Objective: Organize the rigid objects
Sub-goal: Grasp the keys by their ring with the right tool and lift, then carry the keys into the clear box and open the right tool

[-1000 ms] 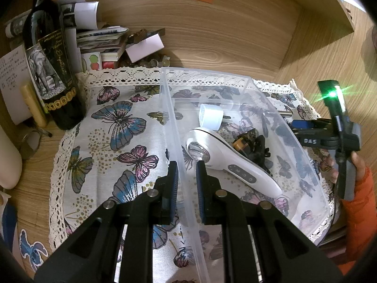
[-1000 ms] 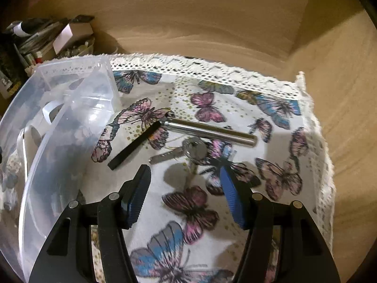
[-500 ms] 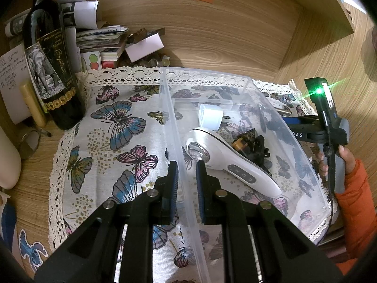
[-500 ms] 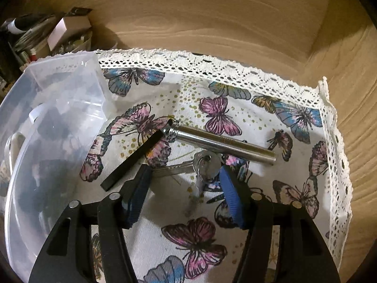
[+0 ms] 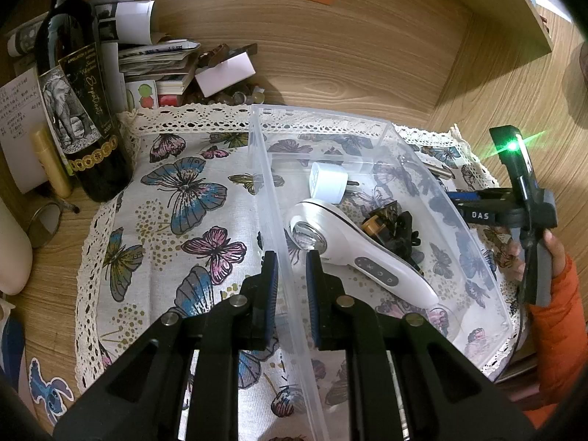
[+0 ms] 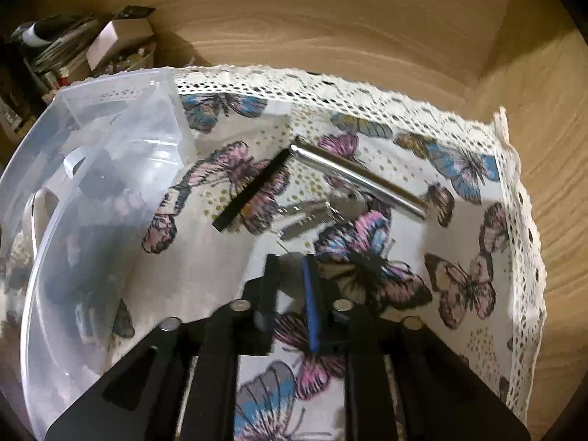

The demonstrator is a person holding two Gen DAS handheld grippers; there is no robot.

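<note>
My left gripper [image 5: 291,275] is shut on the near left wall of a clear plastic bin [image 5: 264,183]. Inside the bin lie a white handheld device [image 5: 352,253], a white plug adapter [image 5: 327,180] and a dark object [image 5: 393,224]. My right gripper [image 6: 290,272] is narrowed to a small gap, empty, just short of the keys [image 6: 319,213]. A silver metal tube [image 6: 360,176] and a black strip [image 6: 253,189] lie on the butterfly cloth [image 6: 459,286] beyond it. The bin's wall [image 6: 92,220] is to its left. The right gripper also shows in the left wrist view [image 5: 477,198].
A dark wine bottle [image 5: 81,110] stands at the cloth's far left corner, with a gold tube [image 5: 51,161] beside it. Stacked papers, a small white box [image 5: 224,73] and small clutter sit at the back wall. Wooden walls close in behind and to the right.
My right gripper has closed from wide open to a narrow gap and pulled back slightly from the keys. The left gripper has kept its hold on the bin wall.
</note>
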